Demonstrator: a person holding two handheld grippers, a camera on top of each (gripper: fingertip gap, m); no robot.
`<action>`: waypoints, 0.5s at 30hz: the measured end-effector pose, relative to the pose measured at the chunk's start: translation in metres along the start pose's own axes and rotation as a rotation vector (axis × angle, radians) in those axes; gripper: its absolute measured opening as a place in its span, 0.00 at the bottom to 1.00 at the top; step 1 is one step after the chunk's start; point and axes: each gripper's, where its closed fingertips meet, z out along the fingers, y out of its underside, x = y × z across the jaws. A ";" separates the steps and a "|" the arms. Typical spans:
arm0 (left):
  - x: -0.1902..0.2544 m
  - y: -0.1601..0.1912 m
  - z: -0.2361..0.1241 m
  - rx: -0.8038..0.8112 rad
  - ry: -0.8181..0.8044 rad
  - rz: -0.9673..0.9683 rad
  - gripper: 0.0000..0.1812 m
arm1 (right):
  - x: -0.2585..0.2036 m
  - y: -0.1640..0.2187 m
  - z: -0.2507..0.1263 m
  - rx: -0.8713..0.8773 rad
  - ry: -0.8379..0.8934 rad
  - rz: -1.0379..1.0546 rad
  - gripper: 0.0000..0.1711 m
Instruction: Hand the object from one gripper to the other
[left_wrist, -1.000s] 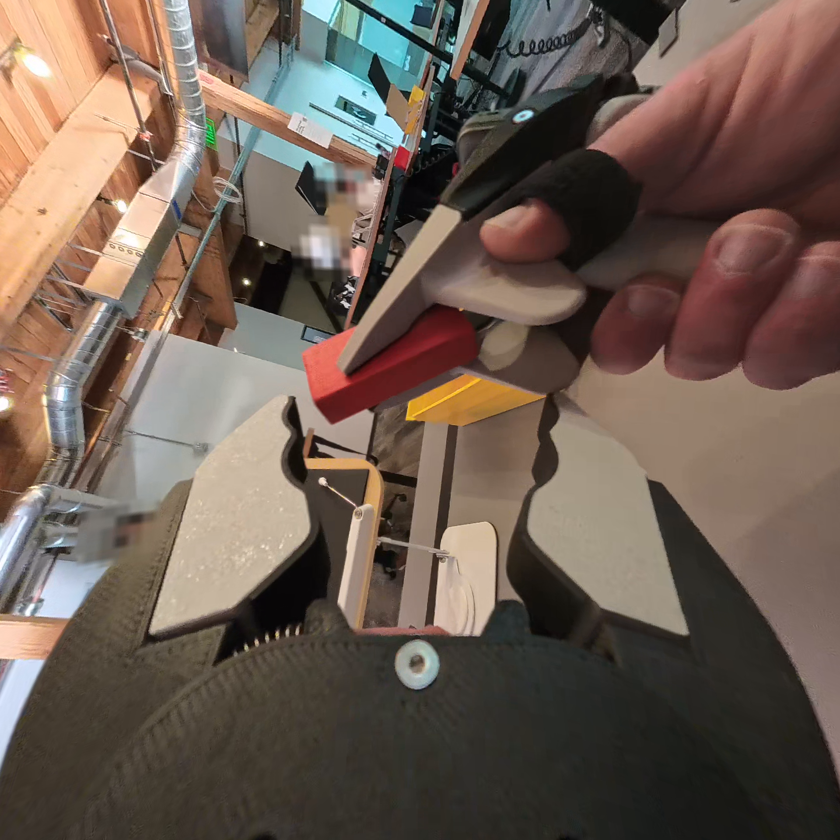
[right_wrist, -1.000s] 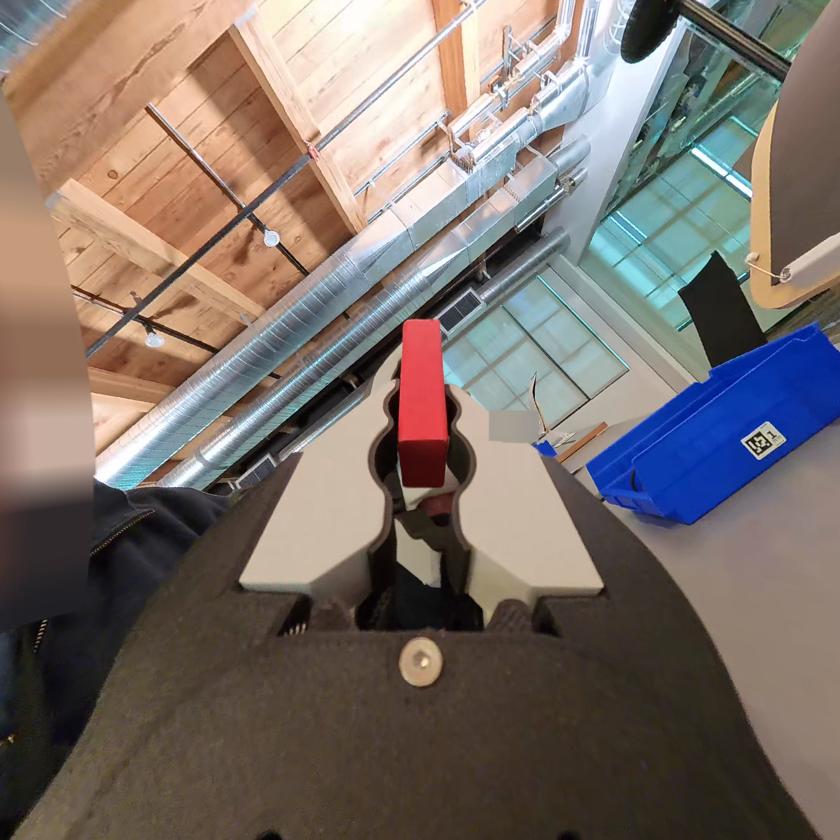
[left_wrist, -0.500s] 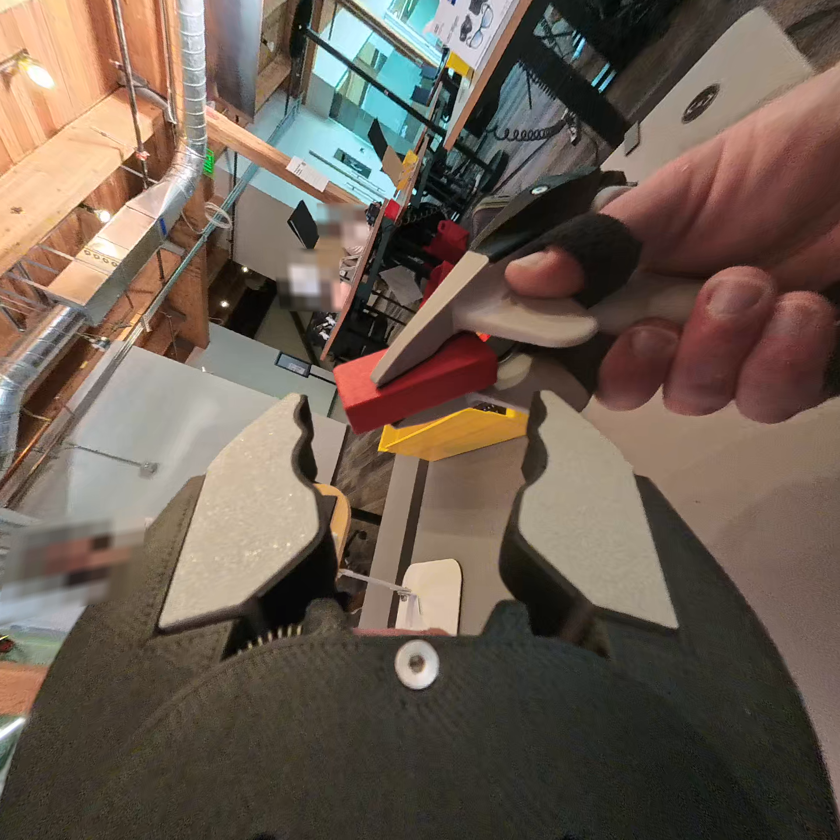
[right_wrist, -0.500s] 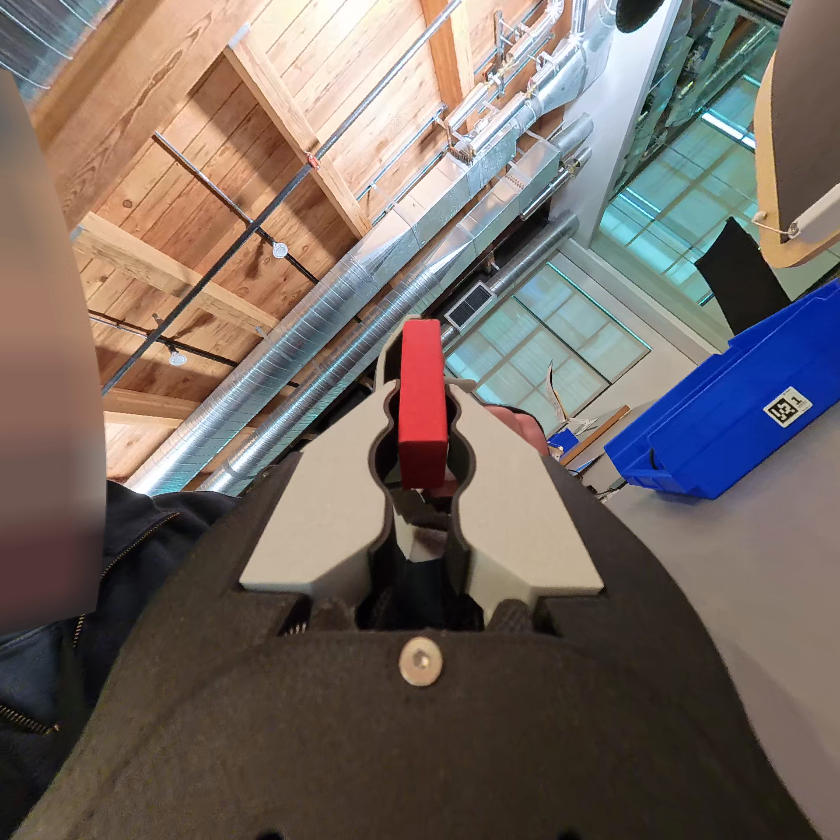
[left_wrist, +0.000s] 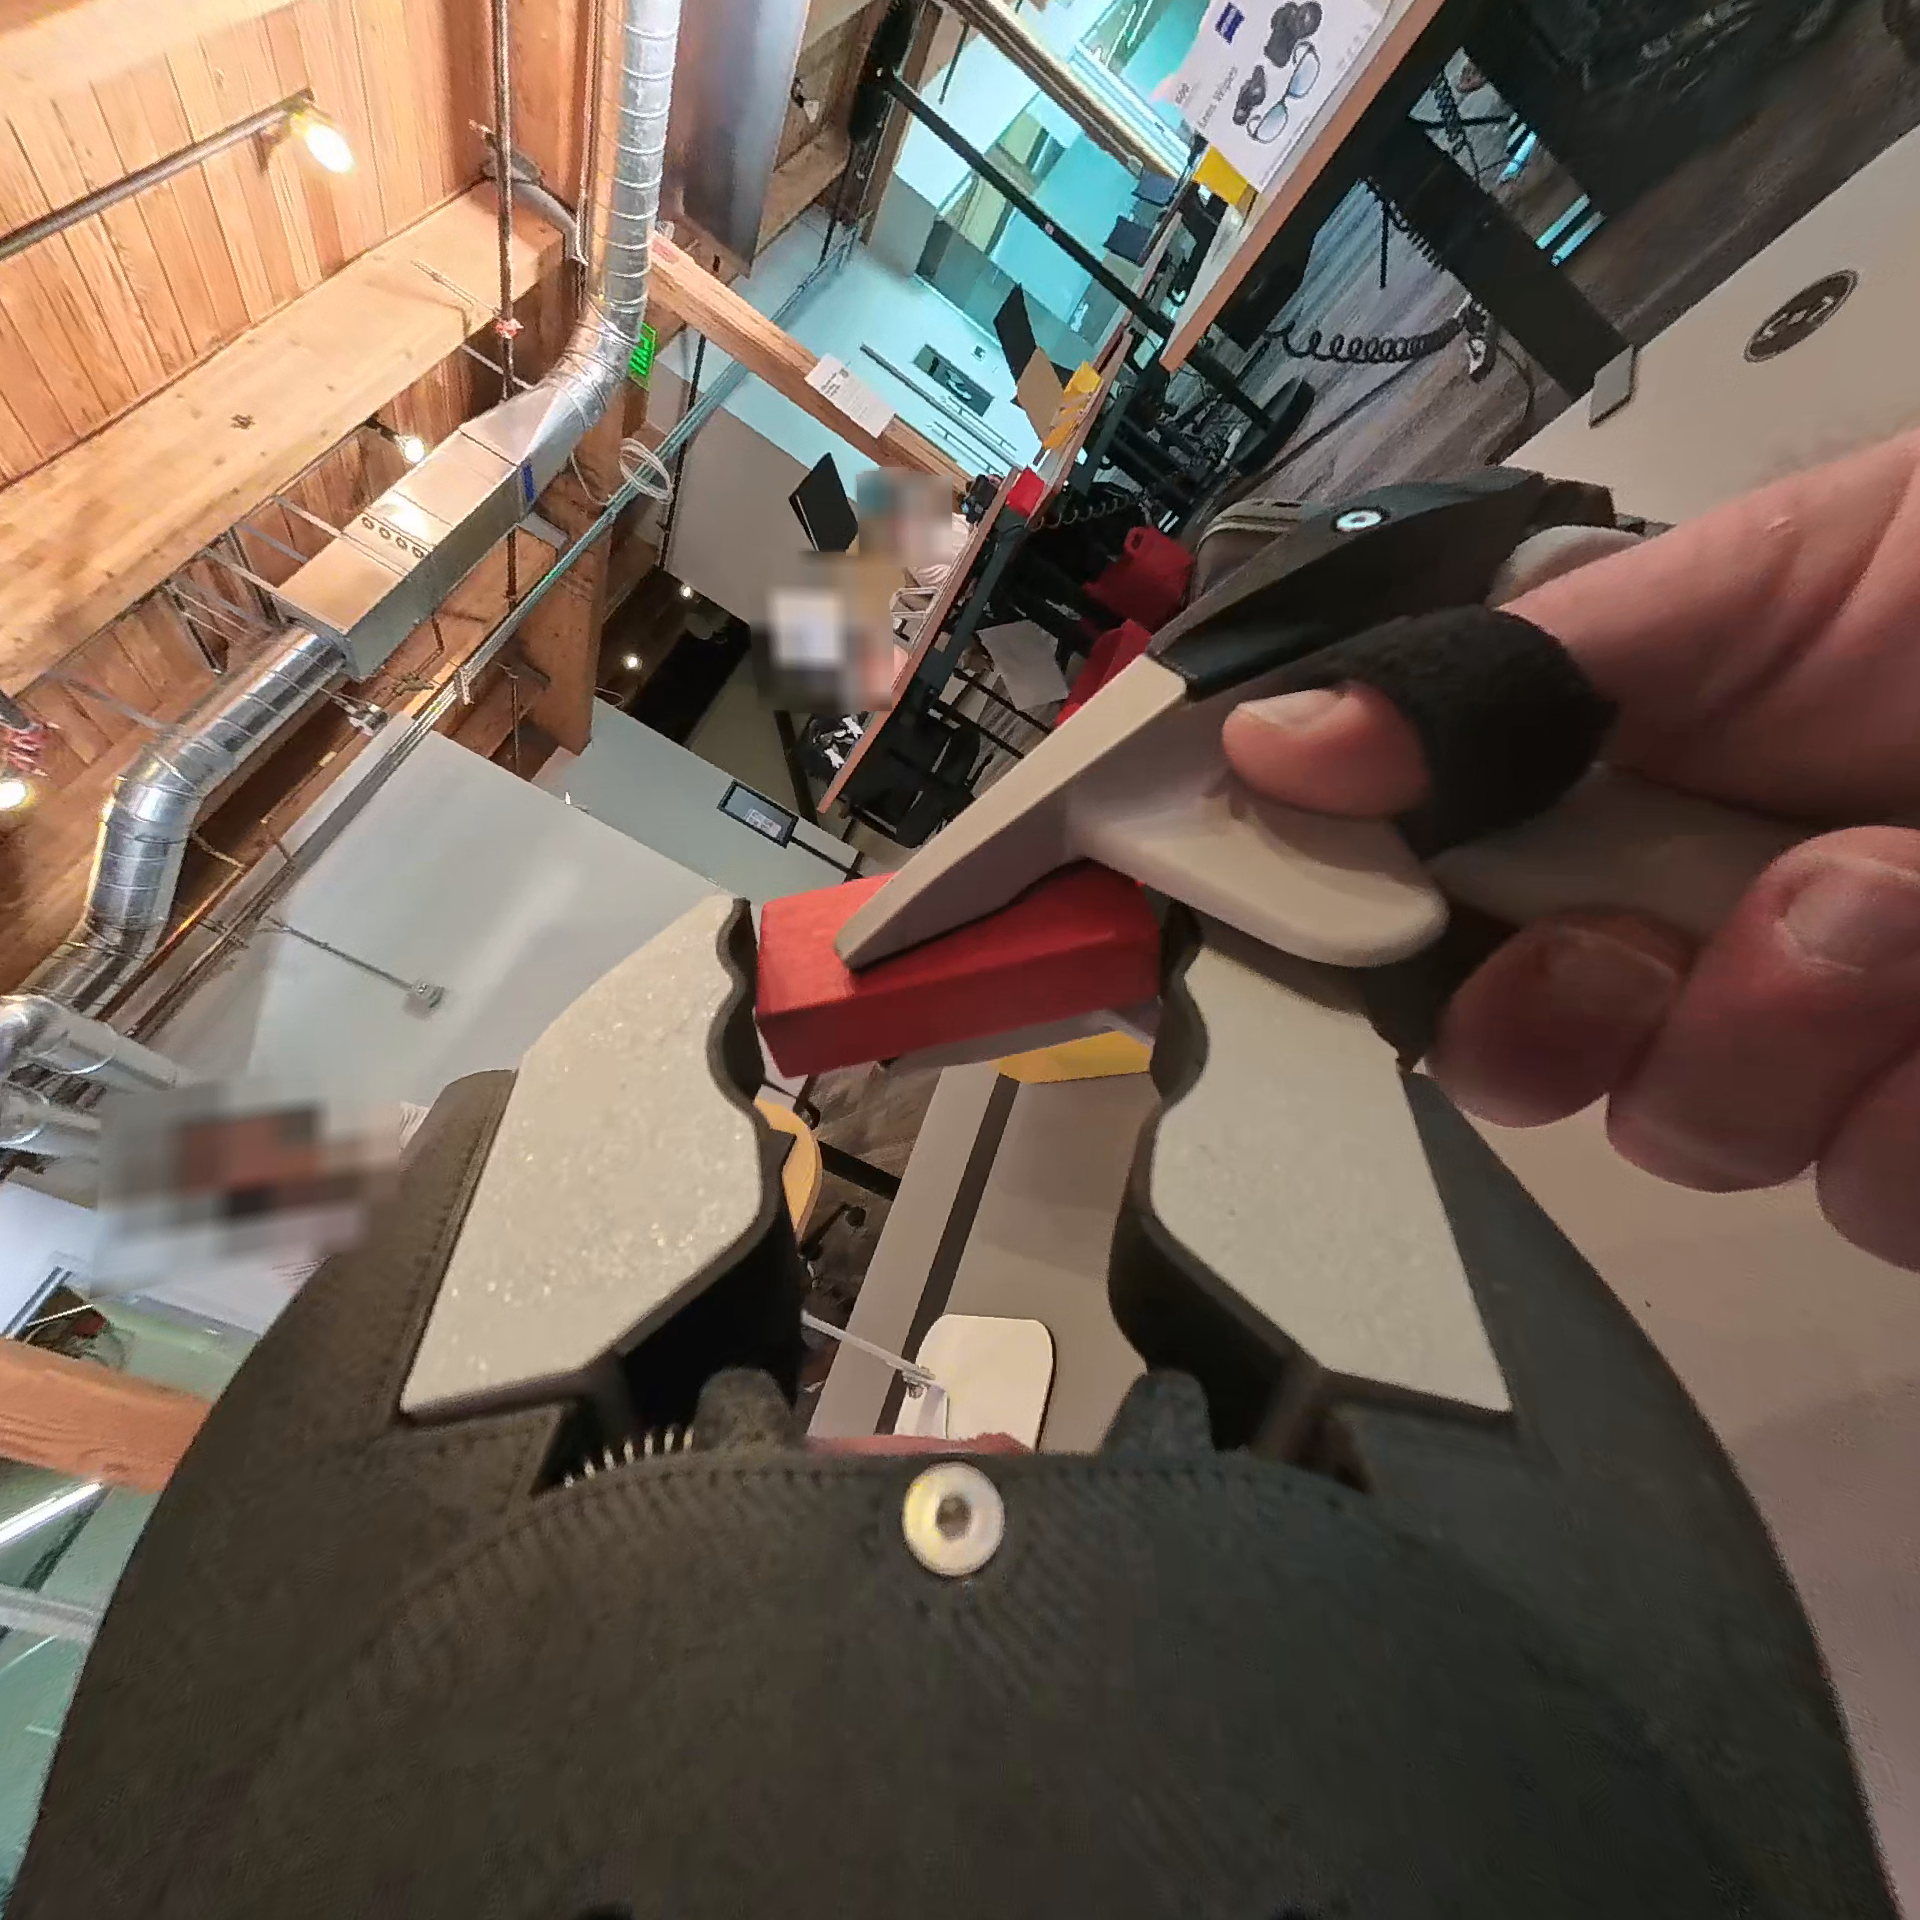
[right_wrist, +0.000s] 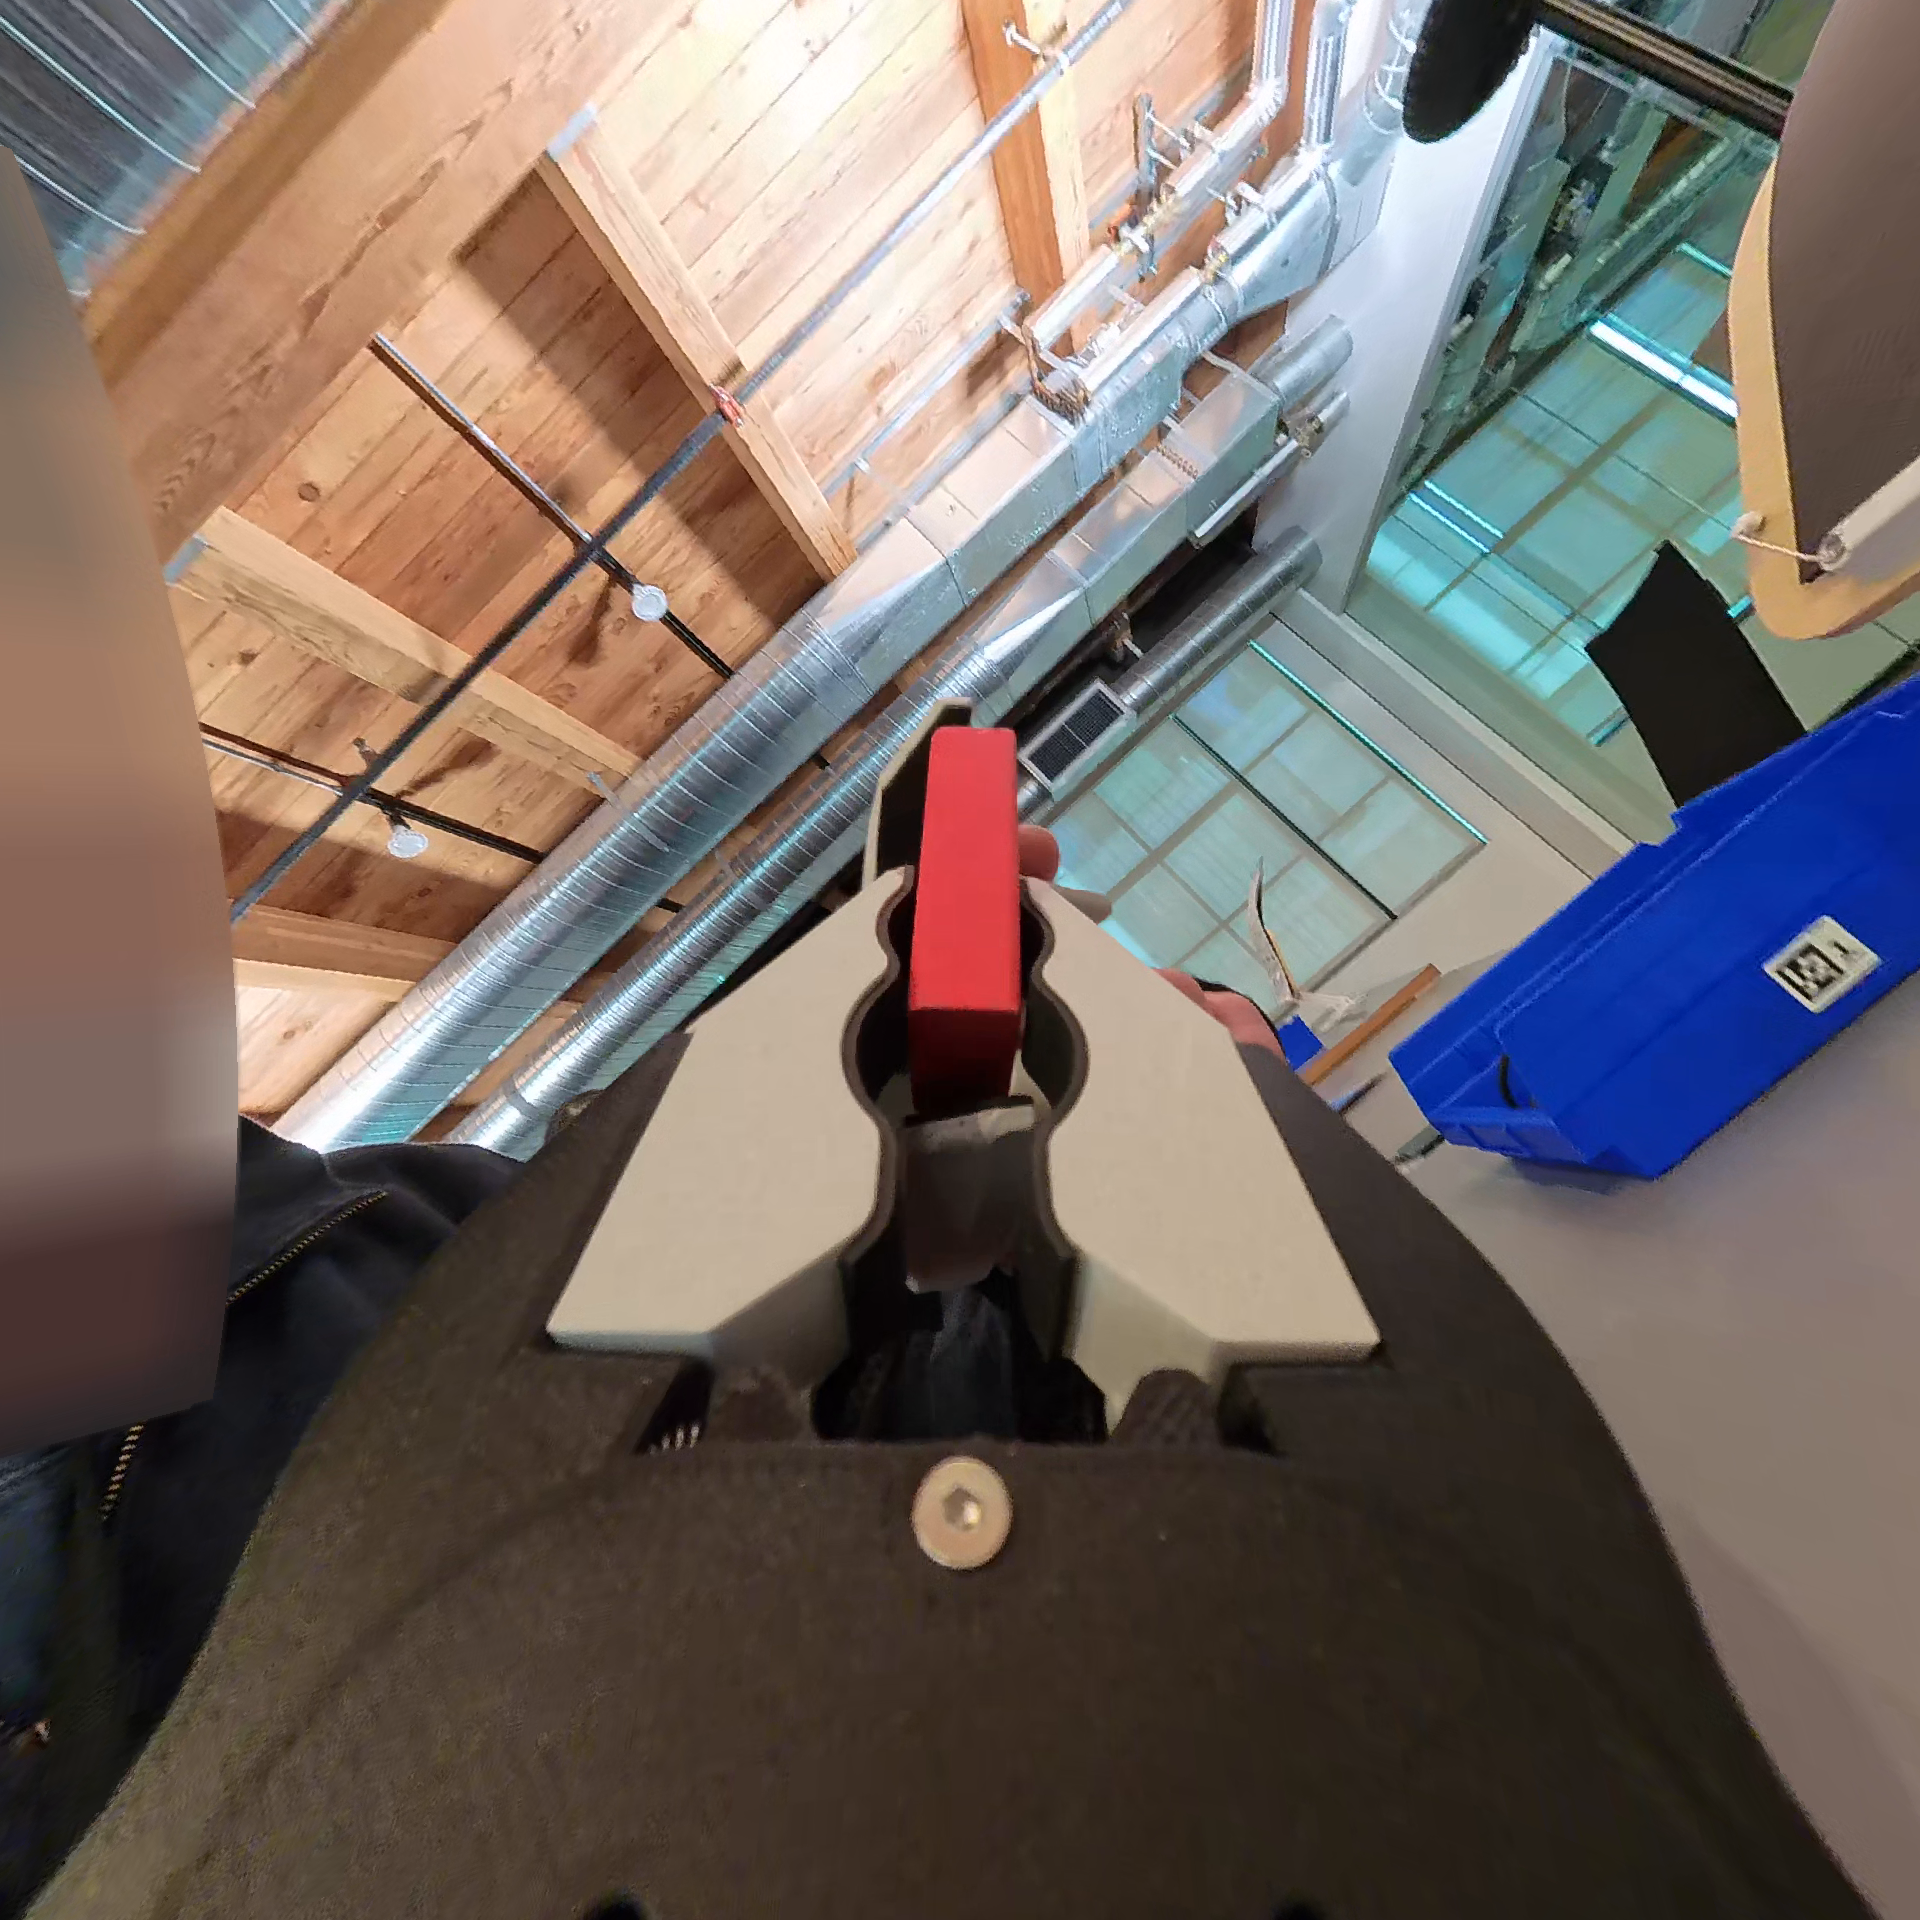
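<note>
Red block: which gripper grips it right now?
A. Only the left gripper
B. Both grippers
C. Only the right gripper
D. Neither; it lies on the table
C: the right gripper is shut on the red block, while the left gripper is open, its fingers spread either side of the block without clamping it.

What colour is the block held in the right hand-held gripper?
Red. The block shows best in the right wrist view.

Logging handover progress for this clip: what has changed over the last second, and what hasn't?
The red block, clamped in the right gripper, has moved in between the left gripper's open fingers, its end now at the left finger. Nothing released. Unchanged: right gripper's grip, left jaws open.
</note>
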 end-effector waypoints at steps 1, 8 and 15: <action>-0.001 -0.001 0.000 0.004 -0.006 -0.008 0.40 | -0.001 -0.001 0.000 0.006 -0.006 0.002 0.08; -0.005 -0.001 -0.001 -0.010 0.013 -0.007 0.40 | -0.002 -0.003 -0.005 -0.032 0.013 -0.091 0.15; -0.016 0.014 -0.010 -0.046 0.255 -0.205 0.40 | -0.006 -0.008 -0.019 -0.200 0.168 -0.567 0.29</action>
